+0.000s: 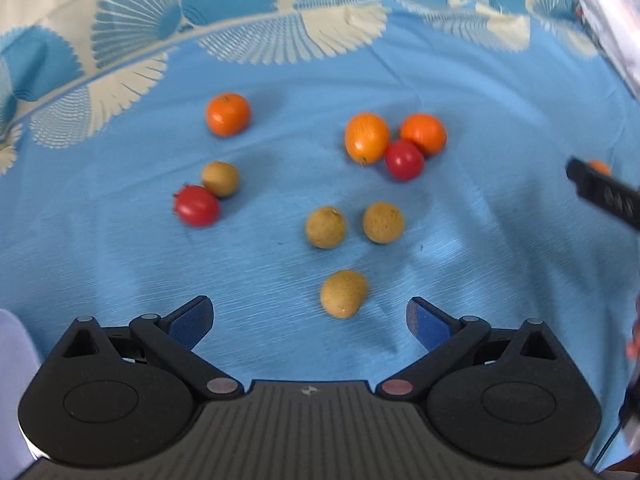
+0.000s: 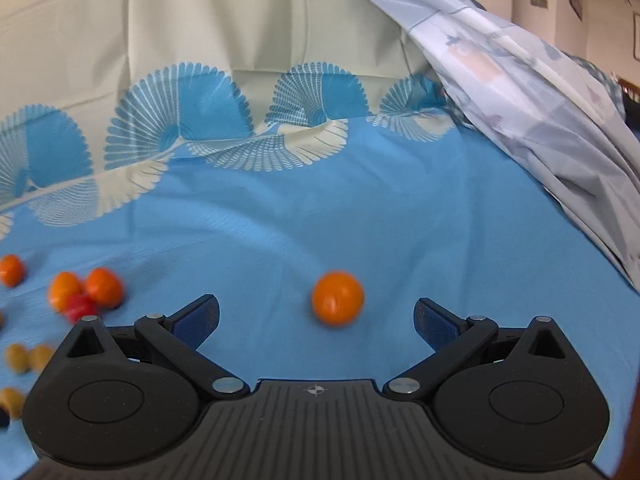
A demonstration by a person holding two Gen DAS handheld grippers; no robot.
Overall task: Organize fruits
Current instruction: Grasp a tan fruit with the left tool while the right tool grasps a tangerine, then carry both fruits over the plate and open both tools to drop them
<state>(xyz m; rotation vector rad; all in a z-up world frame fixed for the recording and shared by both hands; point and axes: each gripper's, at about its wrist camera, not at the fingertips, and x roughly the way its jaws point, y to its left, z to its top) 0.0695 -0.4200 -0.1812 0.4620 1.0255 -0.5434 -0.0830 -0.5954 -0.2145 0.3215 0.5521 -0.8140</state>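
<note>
Small fruits lie on a blue cloth (image 1: 120,264). In the left wrist view there are three orange fruits (image 1: 228,114) (image 1: 366,137) (image 1: 423,133), two red ones (image 1: 196,205) (image 1: 404,160) and several tan-brown ones; the nearest brown fruit (image 1: 343,293) lies just ahead of my open, empty left gripper (image 1: 310,312). My right gripper (image 2: 316,312) is open and empty, with a lone orange fruit (image 2: 337,298) on the cloth just ahead between its fingers. The right gripper's finger (image 1: 604,194) shows at the right edge of the left wrist view.
The cloth has a cream and blue fan pattern along its far border (image 2: 200,140). A pale crumpled sheet (image 2: 520,112) rises at the right. The main fruit cluster (image 2: 84,292) sits at the left of the right wrist view.
</note>
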